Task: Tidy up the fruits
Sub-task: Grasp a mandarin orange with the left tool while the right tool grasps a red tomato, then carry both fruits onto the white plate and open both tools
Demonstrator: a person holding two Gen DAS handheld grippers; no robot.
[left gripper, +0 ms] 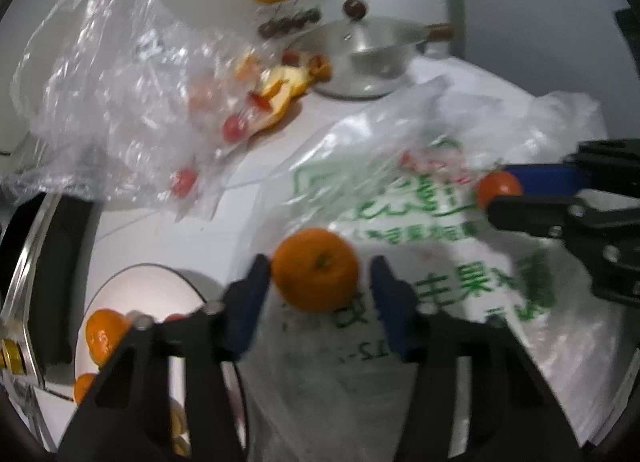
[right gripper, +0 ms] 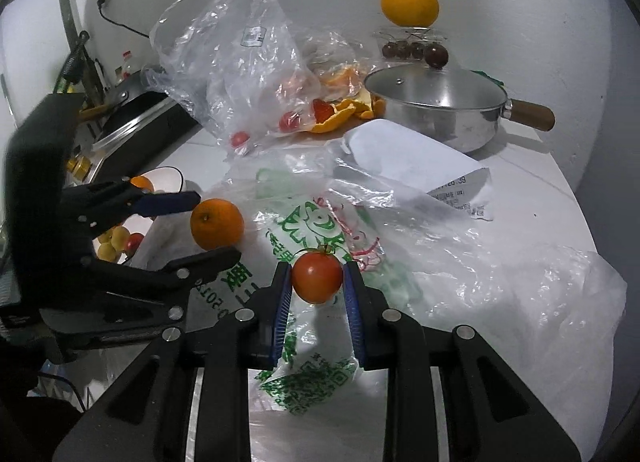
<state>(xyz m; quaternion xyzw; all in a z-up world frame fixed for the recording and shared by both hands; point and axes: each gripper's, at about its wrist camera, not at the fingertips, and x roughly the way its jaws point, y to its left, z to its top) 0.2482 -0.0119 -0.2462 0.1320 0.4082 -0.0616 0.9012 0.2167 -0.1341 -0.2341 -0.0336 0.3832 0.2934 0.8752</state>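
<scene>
A small orange (left gripper: 316,270) sits between the blue pads of my left gripper (left gripper: 320,274), just above a green-printed plastic bag (left gripper: 440,274). From the right wrist view both fingers of the left gripper (right gripper: 216,226) rest against the orange (right gripper: 216,224). My right gripper (right gripper: 317,278) is shut on a red tomato (right gripper: 317,276) with a green stem, held over the same bag (right gripper: 320,222). It also shows at the right edge of the left wrist view as the right gripper (left gripper: 500,190) holding the tomato (left gripper: 498,187). A white bowl (left gripper: 148,286) with oranges and small fruits stands to the left.
A clear bag (right gripper: 240,62) with cherry tomatoes lies at the back beside orange peels (right gripper: 344,110). A steel pot (right gripper: 436,106) with a wooden handle stands at the back right, a large orange (right gripper: 410,2) behind it on a box of dark fruits. A receipt (right gripper: 400,158) lies mid-table. A stove (right gripper: 132,118) is at the left.
</scene>
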